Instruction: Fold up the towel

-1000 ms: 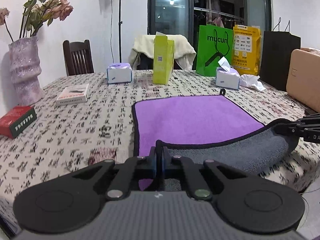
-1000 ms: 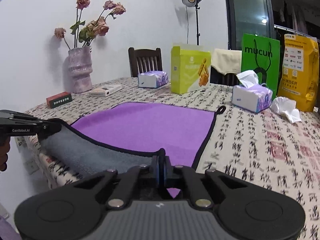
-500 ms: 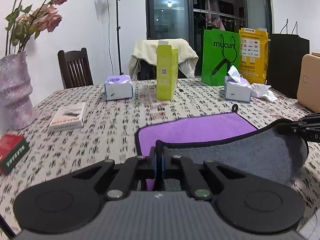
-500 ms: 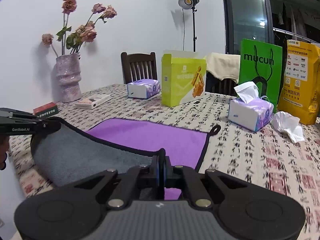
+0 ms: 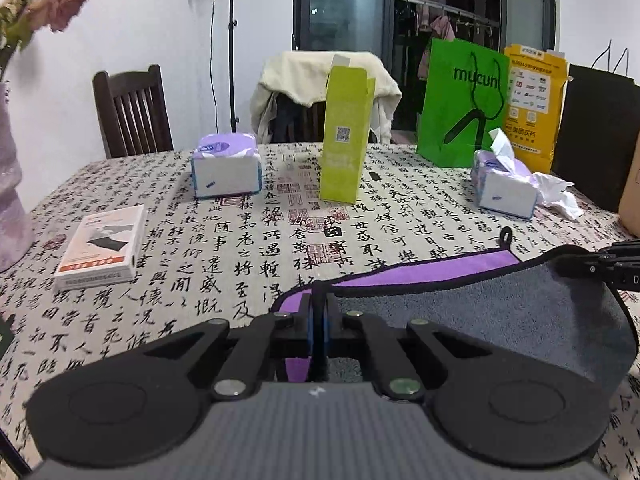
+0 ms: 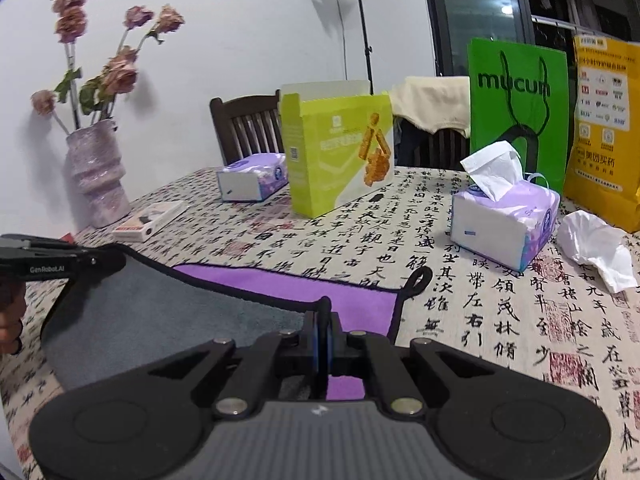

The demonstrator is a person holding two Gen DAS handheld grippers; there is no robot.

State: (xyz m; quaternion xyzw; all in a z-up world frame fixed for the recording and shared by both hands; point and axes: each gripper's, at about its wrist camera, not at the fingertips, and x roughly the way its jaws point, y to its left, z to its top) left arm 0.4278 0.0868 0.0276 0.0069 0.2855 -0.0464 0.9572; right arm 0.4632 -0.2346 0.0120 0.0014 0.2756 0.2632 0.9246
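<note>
1. The surface (image 5: pixel 248 240), draped in a cream cloth printed with black calligraphy, carries everything; its near middle is kept free, which judging by the task gives the fold room to land.
2. The towel (image 5: pixel 500 320), a purple microfibre rectangle with a grey underside and black binding, lies partly on the surface. Its near edge is lifted and carried over, so the grey side faces up and only a purple strip near the far edge shows (image 6: pixel 320 284). That suits a fold in half, about midway through by my judgement.
3. The left tool (image 5: pixel 319 312) is clenched on one near corner of the towel, the black binding pinched between its blue pads.
4. The right tool (image 6: pixel 322 320) is likewise clamped on the other near corner. Holding both corners keeps the lifted edge taut and level, so it can meet the far edge squarely.
5. The lime-green open carton (image 5: pixel 346 136) and the lavender tissue pack (image 6: pixel 504 224) stand beyond the towel, clear of the fold.
6. The towel's black hanging loop (image 6: pixel 418 278) lies at the far corner, a likely alignment mark.
</note>
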